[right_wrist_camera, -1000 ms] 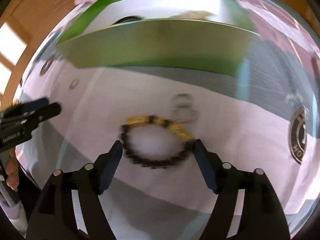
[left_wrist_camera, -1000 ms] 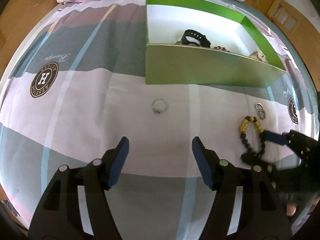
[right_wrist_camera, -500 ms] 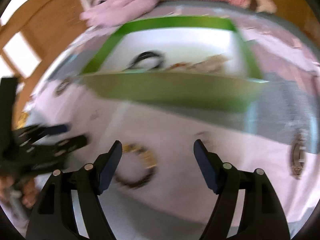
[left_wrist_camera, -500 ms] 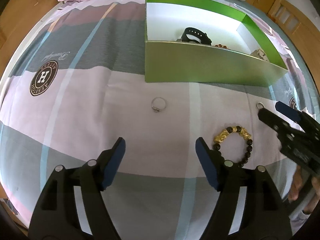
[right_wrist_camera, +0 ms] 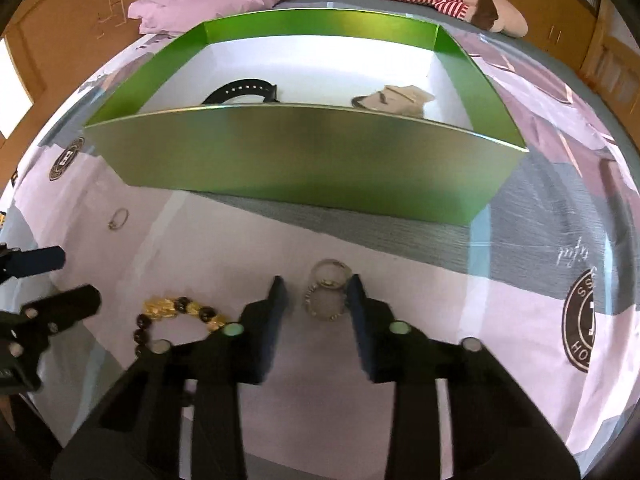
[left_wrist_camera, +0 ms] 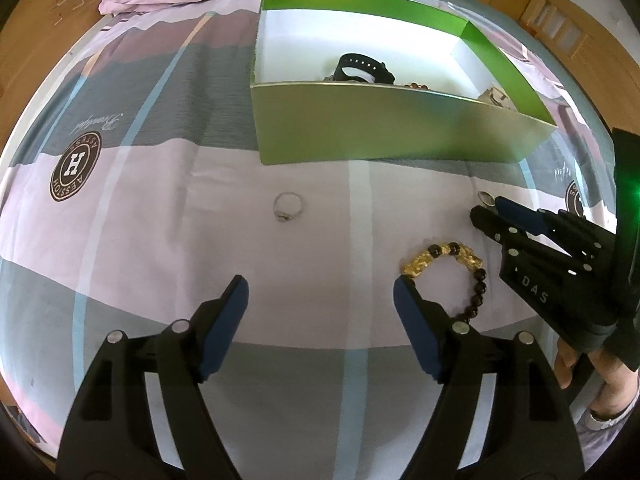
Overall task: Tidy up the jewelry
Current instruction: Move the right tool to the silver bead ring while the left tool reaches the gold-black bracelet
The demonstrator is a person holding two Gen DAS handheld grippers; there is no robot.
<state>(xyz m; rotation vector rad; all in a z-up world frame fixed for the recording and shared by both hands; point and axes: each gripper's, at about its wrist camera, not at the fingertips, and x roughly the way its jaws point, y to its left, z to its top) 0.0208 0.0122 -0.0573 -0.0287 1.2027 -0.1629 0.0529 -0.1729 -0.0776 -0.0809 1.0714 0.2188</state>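
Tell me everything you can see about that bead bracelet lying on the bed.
The bracelet is a loop of small, glossy black round beads with two chunky gold-coloured carved charms set among them. It lies flat on the pale pink band of the bedsheet, in front of the green box and outside it. Nothing grips it: it lies between the left gripper and the right gripper, and one left finger hides part of the loop.

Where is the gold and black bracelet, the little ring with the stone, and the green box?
bracelet (left_wrist_camera: 448, 268): left wrist view, on its gold charm beads.
little ring (left_wrist_camera: 287, 205): left wrist view, on the thin band lying on the bedsheet.
green box (right_wrist_camera: 304, 156): right wrist view, on its near outer wall.
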